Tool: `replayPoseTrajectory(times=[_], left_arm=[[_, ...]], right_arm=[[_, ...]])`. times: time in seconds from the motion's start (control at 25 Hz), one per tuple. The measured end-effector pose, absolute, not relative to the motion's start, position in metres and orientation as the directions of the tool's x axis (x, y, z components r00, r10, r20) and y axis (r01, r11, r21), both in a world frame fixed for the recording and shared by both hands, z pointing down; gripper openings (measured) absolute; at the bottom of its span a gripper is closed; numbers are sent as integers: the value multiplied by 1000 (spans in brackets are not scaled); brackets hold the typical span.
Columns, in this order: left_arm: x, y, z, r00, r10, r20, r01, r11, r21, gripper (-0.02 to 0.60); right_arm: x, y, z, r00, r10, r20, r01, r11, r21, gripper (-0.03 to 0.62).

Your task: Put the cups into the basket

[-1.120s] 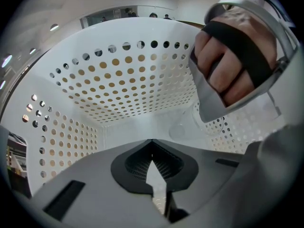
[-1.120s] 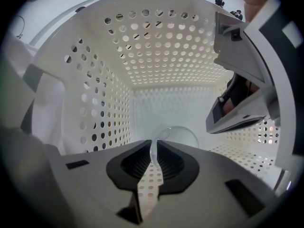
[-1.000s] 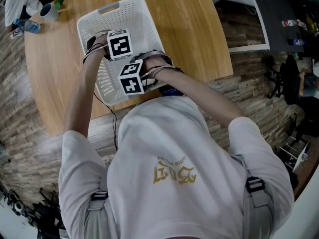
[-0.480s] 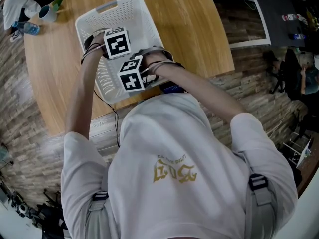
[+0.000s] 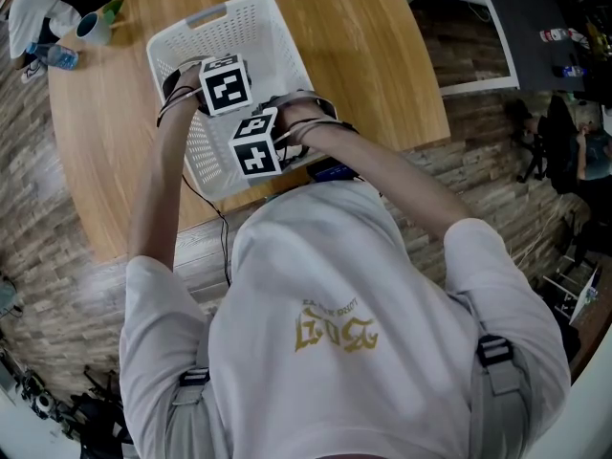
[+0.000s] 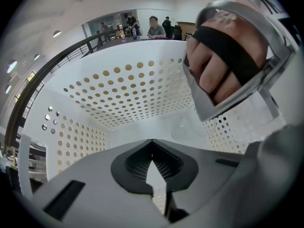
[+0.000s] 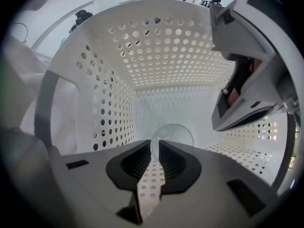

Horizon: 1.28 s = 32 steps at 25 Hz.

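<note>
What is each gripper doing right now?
Left gripper: shut, empty, inside the basket.
Right gripper: shut on the clear cup.

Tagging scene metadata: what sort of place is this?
Probably an open-plan office or lab, not a home: round wooden table, wood-look plank floor, and a railing with people seated beyond it.

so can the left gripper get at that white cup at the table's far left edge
Probably not directly: the left gripper is down inside the basket, its walls between it and the white cup.
</note>
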State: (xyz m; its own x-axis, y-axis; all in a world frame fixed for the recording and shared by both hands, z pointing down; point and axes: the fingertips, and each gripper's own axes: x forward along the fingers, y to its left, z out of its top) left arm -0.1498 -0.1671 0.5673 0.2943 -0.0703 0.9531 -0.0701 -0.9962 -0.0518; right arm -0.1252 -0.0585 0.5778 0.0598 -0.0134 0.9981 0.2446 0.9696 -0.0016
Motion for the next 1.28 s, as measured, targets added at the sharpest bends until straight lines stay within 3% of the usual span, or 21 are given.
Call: replayPoseTrajectory(times=[1.28], left_arm=[[-161,-163,544,268,-142,953,-111,-987,-116,5]], right_arm=[[-127,-63,560,3,-26,1000,249,968,25,40]])
